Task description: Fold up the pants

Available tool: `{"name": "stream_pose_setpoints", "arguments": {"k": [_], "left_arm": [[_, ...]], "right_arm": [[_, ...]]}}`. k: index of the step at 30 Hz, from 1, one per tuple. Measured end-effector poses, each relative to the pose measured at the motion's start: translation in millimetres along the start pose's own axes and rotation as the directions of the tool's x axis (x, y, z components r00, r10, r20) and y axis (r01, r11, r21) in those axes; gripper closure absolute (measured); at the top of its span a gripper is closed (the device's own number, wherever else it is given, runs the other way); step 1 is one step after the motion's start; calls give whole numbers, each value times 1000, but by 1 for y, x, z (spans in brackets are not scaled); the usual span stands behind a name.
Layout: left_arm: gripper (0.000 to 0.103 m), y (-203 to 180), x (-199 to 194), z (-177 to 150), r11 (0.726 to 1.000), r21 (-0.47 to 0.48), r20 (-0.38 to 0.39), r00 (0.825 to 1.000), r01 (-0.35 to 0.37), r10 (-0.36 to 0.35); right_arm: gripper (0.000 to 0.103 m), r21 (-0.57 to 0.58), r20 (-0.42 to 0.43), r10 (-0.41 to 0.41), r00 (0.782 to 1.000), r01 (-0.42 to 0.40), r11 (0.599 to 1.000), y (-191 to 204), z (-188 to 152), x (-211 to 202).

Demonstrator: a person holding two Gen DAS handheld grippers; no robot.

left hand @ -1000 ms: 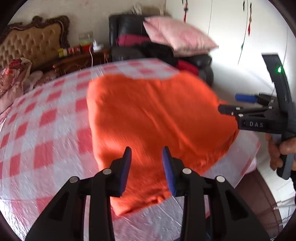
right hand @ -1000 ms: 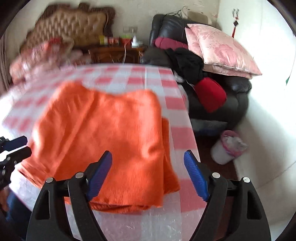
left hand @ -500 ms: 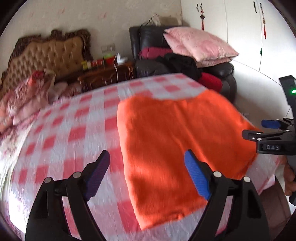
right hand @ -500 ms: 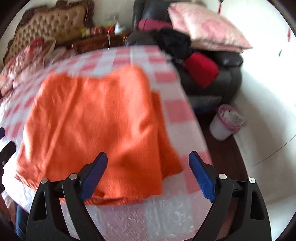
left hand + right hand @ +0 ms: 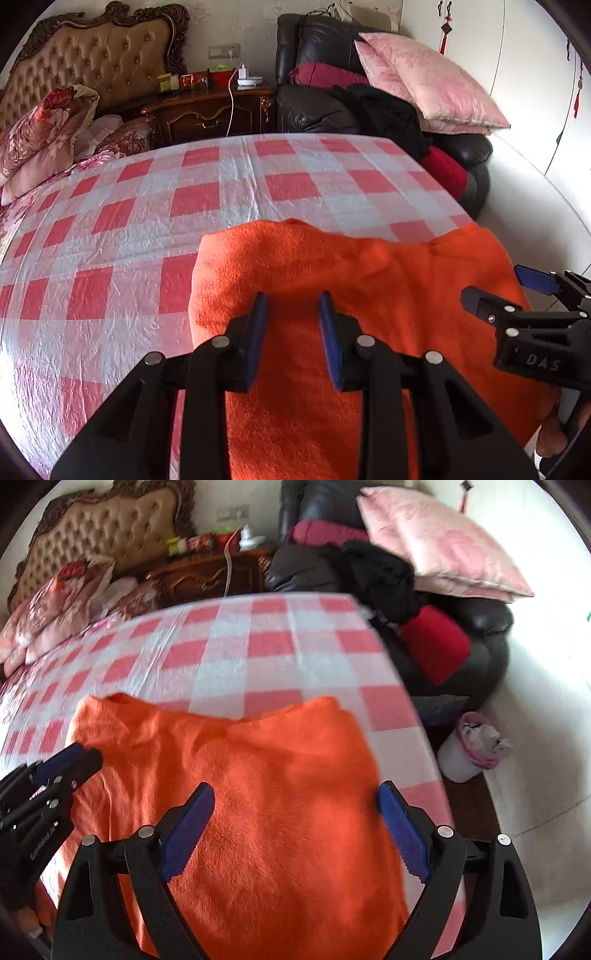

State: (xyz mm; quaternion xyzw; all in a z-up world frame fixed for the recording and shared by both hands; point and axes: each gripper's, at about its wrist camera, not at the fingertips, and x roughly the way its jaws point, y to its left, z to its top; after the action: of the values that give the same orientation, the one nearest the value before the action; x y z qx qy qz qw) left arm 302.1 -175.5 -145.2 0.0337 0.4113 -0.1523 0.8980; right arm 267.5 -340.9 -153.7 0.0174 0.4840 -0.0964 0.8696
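Note:
The orange fleece pants (image 5: pixel 369 314) lie folded into a rough rectangle on the red-and-white checked bed cover (image 5: pixel 184 199), near its front right corner. They also show in the right wrist view (image 5: pixel 258 794). My left gripper (image 5: pixel 291 306) hovers over the near left part of the pants, jaws narrowed to a small gap with nothing between them. My right gripper (image 5: pixel 295 801) is wide open and empty above the middle of the pants. Each gripper appears in the other's view, the right one (image 5: pixel 517 295) and the left one (image 5: pixel 70 757).
A tufted headboard (image 5: pixel 92 62) and floral pillows (image 5: pixel 44 125) are at the far left. A dark wooden nightstand (image 5: pixel 207 110) stands behind the bed. A black leather chair (image 5: pixel 332 74) with a pink pillow (image 5: pixel 424 81) is at the right. A small bin (image 5: pixel 469 749) sits on the floor.
My left gripper's jaws have narrowed from wide open to a small gap and it has moved over the pants' near left part. My right gripper stays wide open and has moved closer over the pants.

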Motion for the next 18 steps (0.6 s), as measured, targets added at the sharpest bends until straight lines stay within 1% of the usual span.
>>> {"name": "stream_pose_setpoints", "arguments": {"k": [1,3,8,11,12,14,16,18], "left_arm": [[74,1,4,-1,1000,-3,-13,1000,4,-4],[74,0,9,-3,1000,0,-27,1000,-2,2],[73,-1,12,-6,1000,8,-24,1000,-13,13],[71,-3,-5,-8,1000,12,10,1000,-13,13],[69,-4,-15,-10,1000,12,23,1000,-7,7],[69,-7,-33,-17,1000,16,39,999,7,-8],[69,-10,-49,-30,999,29,41,999,20,-21],[69,-14,-59,-44,999,36,23,999,29,-29]], "right_arm": [[16,-7,-10,-15,1000,15,1000,1,-1,5],[16,-6,-20,-6,1000,6,1000,-1,-4,11],[16,1,-2,7,1000,-7,1000,-3,-8,13],[17,-6,11,-11,1000,12,1000,-2,-9,6],[17,-4,19,-15,1000,15,1000,-3,-11,1],[17,16,42,-13,999,12,1000,-7,-18,-13],[17,42,42,-16,999,15,999,-13,-26,-22],[17,60,30,-21,999,19,998,-17,-37,-28]]}}
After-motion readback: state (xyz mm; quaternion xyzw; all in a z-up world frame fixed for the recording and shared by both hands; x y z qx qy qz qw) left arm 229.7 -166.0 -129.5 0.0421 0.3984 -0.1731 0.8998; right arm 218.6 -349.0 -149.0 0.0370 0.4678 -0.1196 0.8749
